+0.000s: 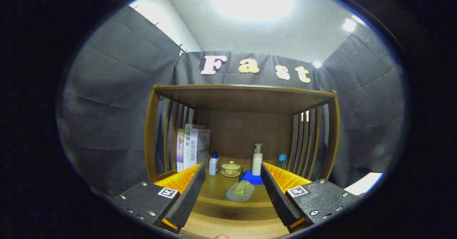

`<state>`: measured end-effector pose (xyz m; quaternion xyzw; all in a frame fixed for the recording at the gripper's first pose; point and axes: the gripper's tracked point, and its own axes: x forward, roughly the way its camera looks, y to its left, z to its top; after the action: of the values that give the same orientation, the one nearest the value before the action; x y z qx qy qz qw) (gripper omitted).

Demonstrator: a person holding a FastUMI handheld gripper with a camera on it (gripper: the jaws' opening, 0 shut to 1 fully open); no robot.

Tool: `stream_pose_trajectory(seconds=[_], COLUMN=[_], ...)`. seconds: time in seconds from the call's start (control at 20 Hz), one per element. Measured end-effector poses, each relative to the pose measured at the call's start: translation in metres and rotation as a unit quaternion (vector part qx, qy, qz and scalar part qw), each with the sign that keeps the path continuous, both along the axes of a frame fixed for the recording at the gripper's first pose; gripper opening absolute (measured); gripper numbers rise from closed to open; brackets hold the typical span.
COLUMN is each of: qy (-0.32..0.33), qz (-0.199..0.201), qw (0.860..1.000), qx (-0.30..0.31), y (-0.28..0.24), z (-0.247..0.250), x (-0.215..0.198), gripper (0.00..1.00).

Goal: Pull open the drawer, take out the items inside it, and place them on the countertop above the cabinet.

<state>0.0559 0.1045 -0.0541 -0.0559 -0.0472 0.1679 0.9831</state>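
Countertop point(214, 228) boards of the wooden cabinet point(151, 132) run under the gripper point(232, 192), whose two fingers stand wide apart with nothing clamped between them. Between the fingers, resting on the wood, lies a pale green dish point(240, 191). Just beyond it sits a blue block point(252, 178), and a white pump bottle point(257, 159) stands upright behind that block. Left of the bottle is a small lidded cup on a saucer point(231, 168), and further left a small white bottle with a blue cap point(214, 163). Books point(192, 148) stand upright against the slatted left side of the cabinet. A blue-green container point(282, 159) stands near the right slats. I cannot tell where the drawer is.
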Motion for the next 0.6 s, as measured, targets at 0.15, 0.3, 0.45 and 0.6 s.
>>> stream_pose_trajectory(seconds=[0.15,0.3,0.45,0.6], qy=[0.011,0.031,0.060,0.063], qz=[0.011,-0.003,-0.026,-0.053], qw=[1.000,1.000,0.998,0.997], qx=[0.014,0.001,0.021,0.002], y=[0.005,-0.010,-0.023,-0.044], z=[-0.027,-0.065,-0.100,-0.125], x=[-0.036,-0.061,-0.074,-0.076], gripper=[0.95,0.95,0.95,0.95])
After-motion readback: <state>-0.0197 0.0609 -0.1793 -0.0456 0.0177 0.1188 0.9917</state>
